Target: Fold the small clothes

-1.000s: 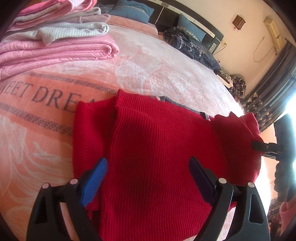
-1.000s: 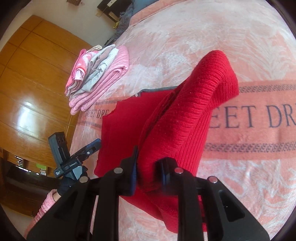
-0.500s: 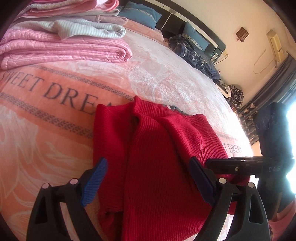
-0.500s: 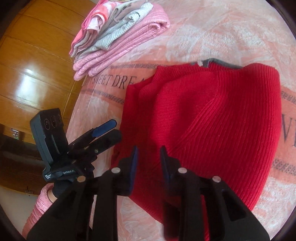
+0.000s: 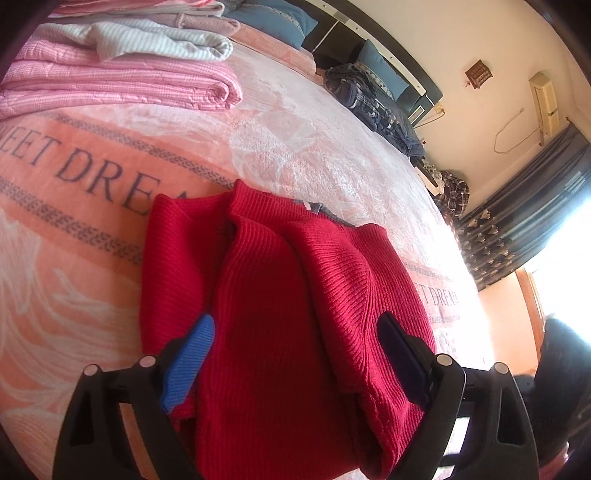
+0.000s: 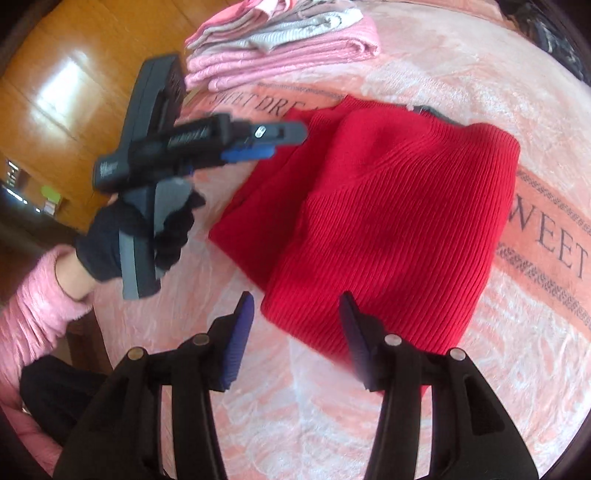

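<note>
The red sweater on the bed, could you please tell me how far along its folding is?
Done: both sides of the red sweater are folded inward. In hand: nothing; the right tool and left tool are open. Left: probably a final fold, then the folded pile.

This is a home bedroom. A wide bed (image 5: pixel 314 122) carries a peach blanket (image 5: pixel 74 229) printed "SWEET DREAMS", with blue pillows (image 5: pixel 273 18) against a dark headboard (image 5: pixel 373 40) far ahead of the jaws. Folded pink laundry (image 5: pixel 110 81) is stacked on the blanket, dark curtains (image 5: pixel 524 229) hang beside a bright window, and a wooden wardrobe (image 6: pixel 74 81) stands nearby.
</note>
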A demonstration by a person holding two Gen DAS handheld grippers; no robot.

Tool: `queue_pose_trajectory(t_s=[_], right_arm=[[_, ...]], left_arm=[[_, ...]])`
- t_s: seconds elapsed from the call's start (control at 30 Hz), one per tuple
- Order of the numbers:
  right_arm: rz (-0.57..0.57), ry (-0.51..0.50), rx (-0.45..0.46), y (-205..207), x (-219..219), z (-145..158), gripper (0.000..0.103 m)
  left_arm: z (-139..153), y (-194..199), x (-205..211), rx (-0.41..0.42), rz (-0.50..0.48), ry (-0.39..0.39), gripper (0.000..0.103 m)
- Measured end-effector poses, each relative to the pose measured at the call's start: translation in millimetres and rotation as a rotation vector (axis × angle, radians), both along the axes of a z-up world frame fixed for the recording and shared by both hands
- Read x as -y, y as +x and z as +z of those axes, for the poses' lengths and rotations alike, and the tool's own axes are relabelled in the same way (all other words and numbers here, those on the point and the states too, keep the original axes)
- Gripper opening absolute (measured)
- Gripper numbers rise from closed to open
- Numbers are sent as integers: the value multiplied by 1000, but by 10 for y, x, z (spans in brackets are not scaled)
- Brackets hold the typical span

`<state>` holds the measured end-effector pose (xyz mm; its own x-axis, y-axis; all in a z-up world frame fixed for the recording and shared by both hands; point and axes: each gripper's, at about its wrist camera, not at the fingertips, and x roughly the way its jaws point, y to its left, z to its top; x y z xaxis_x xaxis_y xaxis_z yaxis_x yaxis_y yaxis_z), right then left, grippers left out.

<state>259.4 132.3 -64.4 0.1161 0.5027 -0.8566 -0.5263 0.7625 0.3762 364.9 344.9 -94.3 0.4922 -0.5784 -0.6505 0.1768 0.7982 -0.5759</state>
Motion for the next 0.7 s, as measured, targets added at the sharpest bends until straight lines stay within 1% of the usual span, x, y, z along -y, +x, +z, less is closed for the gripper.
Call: queue_pose_trajectory(t_s=[0.07, 0.17, 0.23, 0.3, 0.33, 0.4, 0.47, 0.5, 0.57, 0.6, 0.67, 0.7], right_arm=[[17, -14, 11, -164, -85, -130, 50], [44, -84, 78, -307, -225, -283, 53], [71, -131, 118, -339, -318, -349, 57], [83, -172, 169, -354, -383, -384, 57], [79, -178, 184, -350, -388, -392, 57], [68, -171, 182, -302, -383, -414, 57], [61, -174, 192, -254, -380, -415, 45], [57, -170, 190, -232, -353, -410, 33], [47, -112, 153, -180, -256, -374, 21], [35, -79, 127, -153, -196, -357, 12], [-2, -1, 63, -77, -43, -324, 11], [-27, 57, 26, -35, 51, -299, 11]], left_arm=[[-3, 31, 72, -10, -15, -2, 90], [-43, 111, 146, -49, -23, -3, 90], [-74, 154, 153, -68, -20, -27, 90], [-95, 181, 178, -82, -27, -46, 90], [-103, 184, 195, -84, -33, -45, 90], [-121, 191, 209, -86, -42, -38, 90], [-153, 192, 202, -99, -48, -46, 90], [-169, 189, 197, -107, -50, -51, 90], [-190, 182, 190, -117, -57, -61, 90], [-189, 174, 188, -118, -60, -64, 90], [-184, 177, 185, -122, -68, -77, 90], [-181, 176, 189, -127, -72, -88, 90]])
